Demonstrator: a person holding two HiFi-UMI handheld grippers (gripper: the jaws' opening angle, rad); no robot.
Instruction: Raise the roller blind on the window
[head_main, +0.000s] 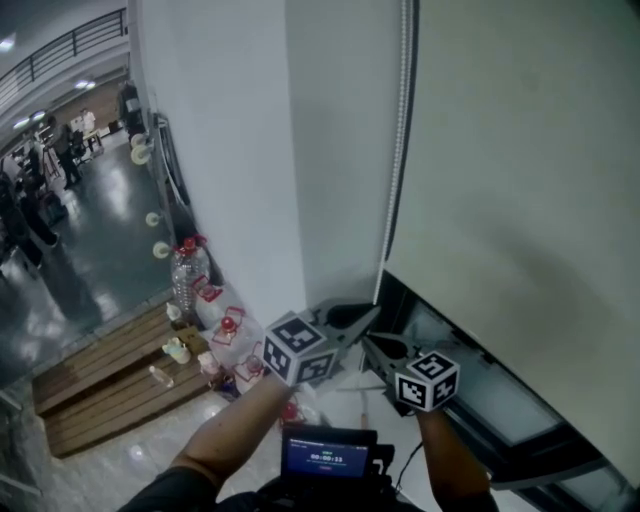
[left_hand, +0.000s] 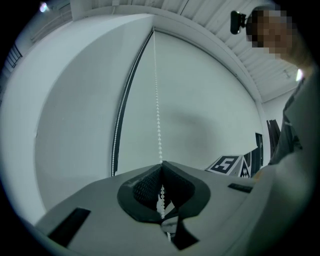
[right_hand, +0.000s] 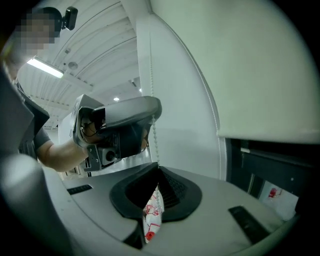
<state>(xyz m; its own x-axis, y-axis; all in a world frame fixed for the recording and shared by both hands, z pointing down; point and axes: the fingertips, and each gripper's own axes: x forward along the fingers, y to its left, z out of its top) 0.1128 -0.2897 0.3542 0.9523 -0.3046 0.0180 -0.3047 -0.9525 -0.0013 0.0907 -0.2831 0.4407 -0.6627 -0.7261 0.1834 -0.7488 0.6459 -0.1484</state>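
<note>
Wooden pallet (head_main: 100, 385): on the floor, 8 o'clock in the head view.
Red-capped bottles (head_main: 188, 272): beside the pallet; label print too small to read.
Small screen (head_main: 328, 455): 6 o'clock; digits illegible.
Left claw (head_main: 373, 315): jaws together, clamped on the bead chain (head_main: 398, 150).
Right claw (head_main: 368, 343): at 5 o'clock from the left claw; jaws together on the same chain, lower down.
Roller blind (head_main: 520, 200): 1 to 3 o'clock, hem above a strip of dark window glass (head_main: 480, 385).

Roller blind (head_main: 520, 180) matt off-white cloth, smooth, bead chain (left_hand: 158, 115) small white plastic beads, left gripper (left_hand: 161, 165) matt grey plastic w/ ribbed blk pads (left_hand: 145, 186), floor (head_main: 90, 250) glossy, pallet (head_main: 100, 385) bare wood slats
</note>
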